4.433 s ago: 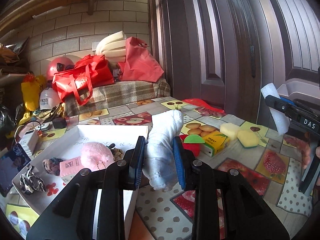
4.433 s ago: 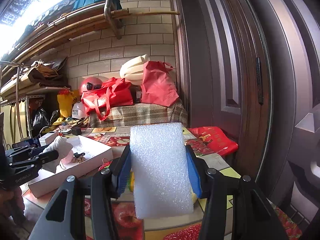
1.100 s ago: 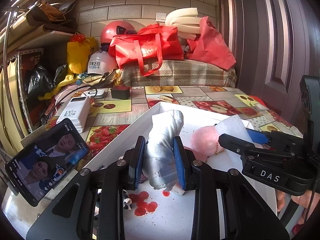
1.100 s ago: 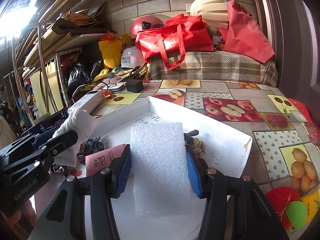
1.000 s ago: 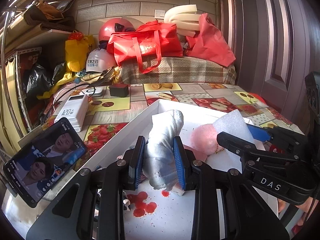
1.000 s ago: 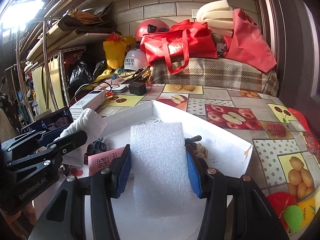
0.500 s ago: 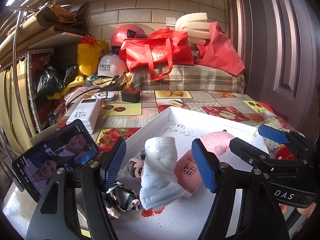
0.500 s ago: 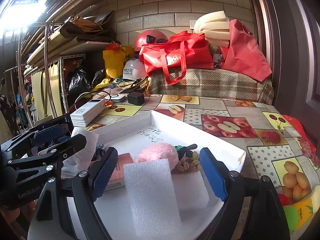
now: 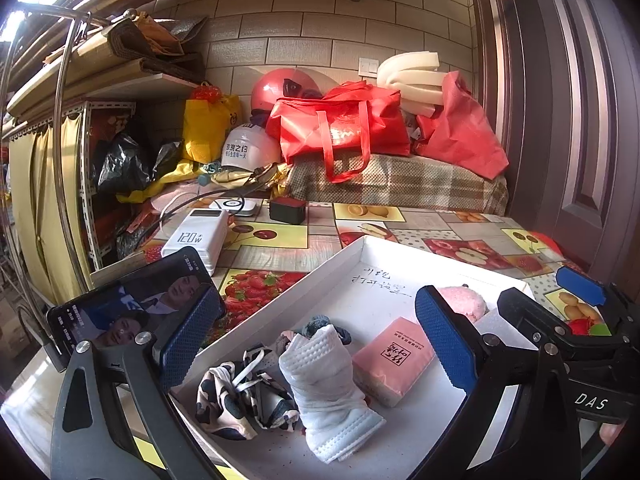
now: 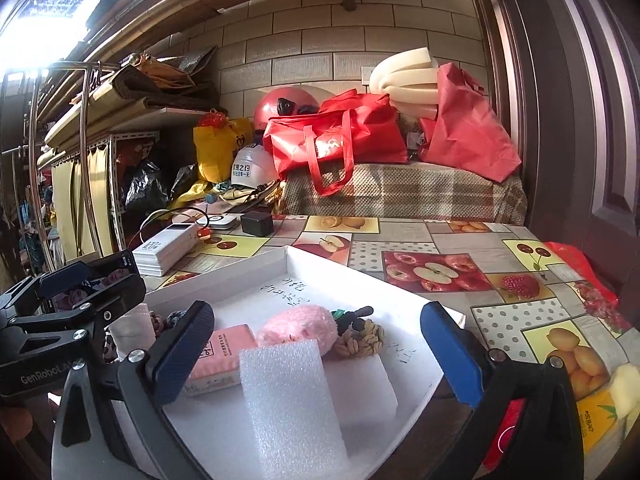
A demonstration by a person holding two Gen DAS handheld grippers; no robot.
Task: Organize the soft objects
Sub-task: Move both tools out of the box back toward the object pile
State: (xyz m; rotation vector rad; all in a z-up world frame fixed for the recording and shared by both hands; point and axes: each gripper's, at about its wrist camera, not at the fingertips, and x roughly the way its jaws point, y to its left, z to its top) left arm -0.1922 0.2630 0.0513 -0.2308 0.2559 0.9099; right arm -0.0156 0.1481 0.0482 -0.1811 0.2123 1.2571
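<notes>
Taking the white tray (image 9: 352, 252) as landmark: the left hand-held gripper (image 9: 316, 336) is hovering wide apart over its left end, gripping nothing, with the white sock (image 9: 324, 380) lying inside beside a patterned cloth (image 9: 236, 392). The right hand-held gripper (image 10: 316, 354) is likewise gaping empty over the foam sheet (image 10: 292, 400) resting inside. Yellow sponges (image 10: 624, 388) are sitting right of the tray on the counter (image 10: 460, 240), seemingly left to collect.

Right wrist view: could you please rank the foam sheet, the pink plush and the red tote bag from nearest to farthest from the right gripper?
1. Foam sheet, between the open fingers of the right gripper.
2. Pink plush, mid-tray behind it.
3. Red tote bag, far back on the plaid blanket.
</notes>
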